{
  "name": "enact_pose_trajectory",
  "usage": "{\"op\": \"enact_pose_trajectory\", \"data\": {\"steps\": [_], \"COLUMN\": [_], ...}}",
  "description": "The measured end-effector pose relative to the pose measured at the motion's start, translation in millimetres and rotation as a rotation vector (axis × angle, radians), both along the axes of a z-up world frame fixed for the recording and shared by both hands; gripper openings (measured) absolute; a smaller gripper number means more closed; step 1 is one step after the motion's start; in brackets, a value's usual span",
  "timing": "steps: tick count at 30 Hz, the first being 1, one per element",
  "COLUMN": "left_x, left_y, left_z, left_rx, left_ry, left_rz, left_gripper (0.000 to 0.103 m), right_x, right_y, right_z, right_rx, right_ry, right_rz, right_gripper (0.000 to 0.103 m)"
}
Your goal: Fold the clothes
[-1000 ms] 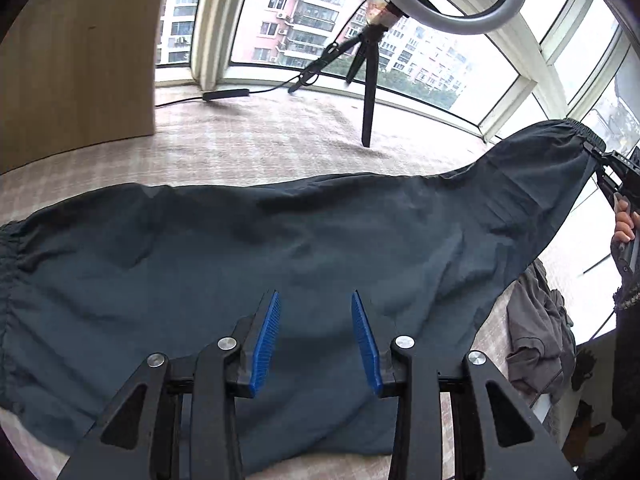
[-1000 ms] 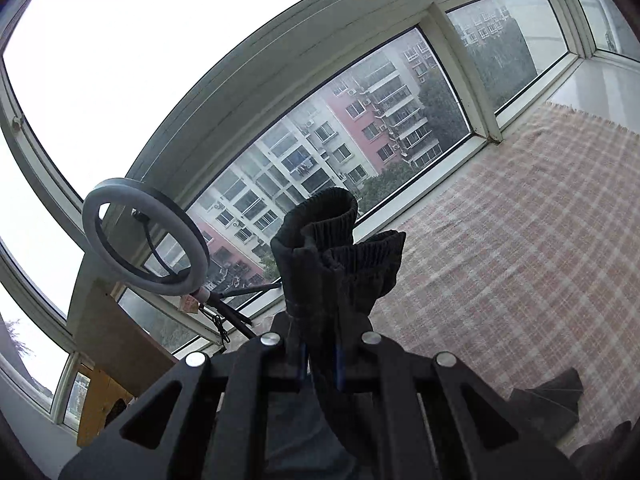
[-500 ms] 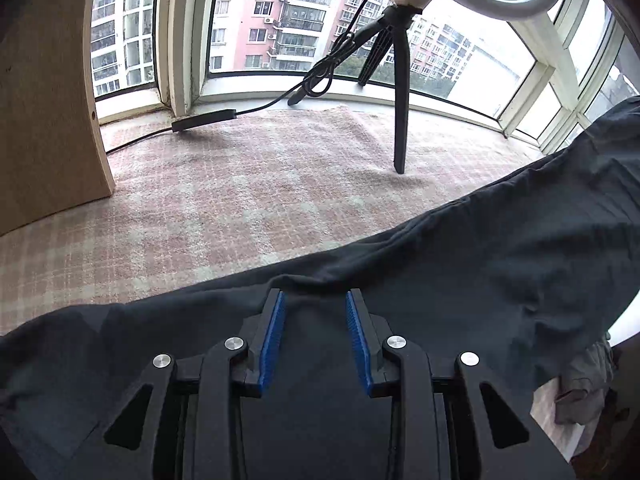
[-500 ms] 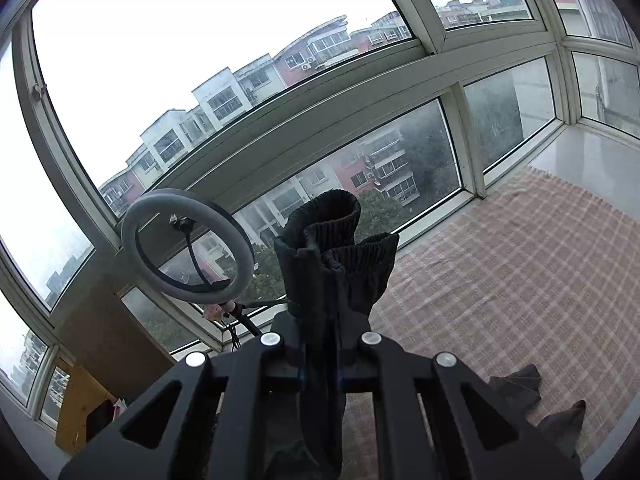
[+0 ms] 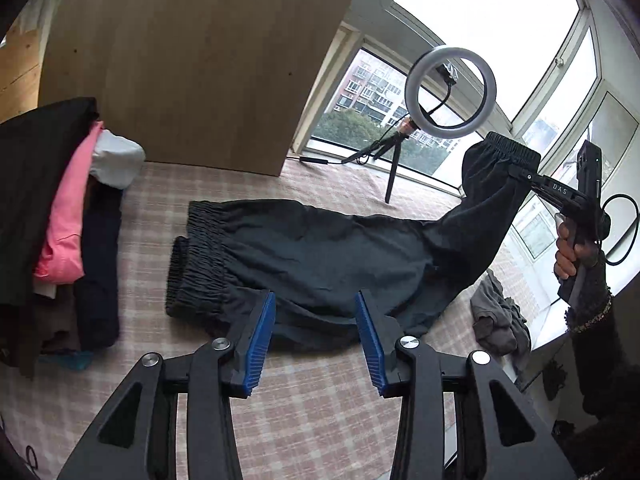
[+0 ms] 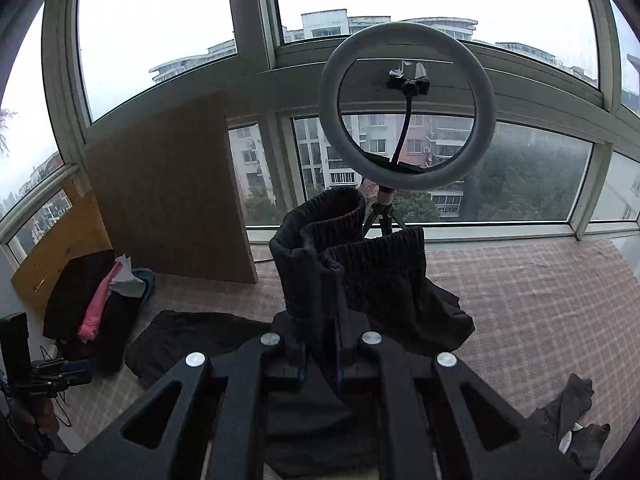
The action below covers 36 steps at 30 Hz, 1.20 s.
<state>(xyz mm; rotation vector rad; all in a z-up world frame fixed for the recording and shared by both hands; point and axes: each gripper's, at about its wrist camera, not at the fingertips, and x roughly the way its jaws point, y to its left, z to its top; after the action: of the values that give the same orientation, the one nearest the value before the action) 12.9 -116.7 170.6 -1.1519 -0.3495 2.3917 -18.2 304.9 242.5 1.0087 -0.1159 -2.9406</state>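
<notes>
Checked bedcover: right gripper clamped on the dark trousers' cuffs, left gripper wide open, empty — carry cuffs squarely onto the waistband.

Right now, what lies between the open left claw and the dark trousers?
Only bare checked cloth separates the left claw from the dark trousers, per the left wrist view.

Home, enclosed balcony/sunroom in an apt block. Curved wall of windows w/ residential high-rises outside. Plaid-covered bed or platform, pile of clothes at one end, wooden board leaning by glass. Ring light on tripod for recording.
</notes>
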Motion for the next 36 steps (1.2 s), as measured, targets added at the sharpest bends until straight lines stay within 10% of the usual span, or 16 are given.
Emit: {"op": "enact_pose_trajectory", "data": {"steps": [9,17,20,26,32,36], "left_x": [61,54,40,-1,-46,-80], "left_y": [-102,-108,-95,-48,45,104], "left_z": [-23,-37,-35,-34,-44,-66], "left_rx": [0.089,0.076,0.064,0.051,-0.018,-0.106], "left_ry": [-0.069,-0.096,-0.082,-0.063,-0.072,-0.08], "left_rz": [0.193,0.128,0.087,-0.015,-0.133,-0.204], "left_gripper": [0.039,0.039,0.039,0.039,0.039,0.04], "right_x": [-66,-71,-64,-15,35,64], "right_y": [-229,-283,-287,-270,-193,-108], "right_z": [-185,-222,-221,-168,-142,-144], "right_rx": [0.364,0.447,0.4,0.138,-0.265,-0.369], "right_ry": [-0.187,-0.264,-0.344,-0.213,-0.177,-0.197], "right_rz": [0.208,0.226,0.278,0.381,0.26,0.044], "right_gripper": [0.009,0.014,0.026,0.059,0.058,0.039]}}
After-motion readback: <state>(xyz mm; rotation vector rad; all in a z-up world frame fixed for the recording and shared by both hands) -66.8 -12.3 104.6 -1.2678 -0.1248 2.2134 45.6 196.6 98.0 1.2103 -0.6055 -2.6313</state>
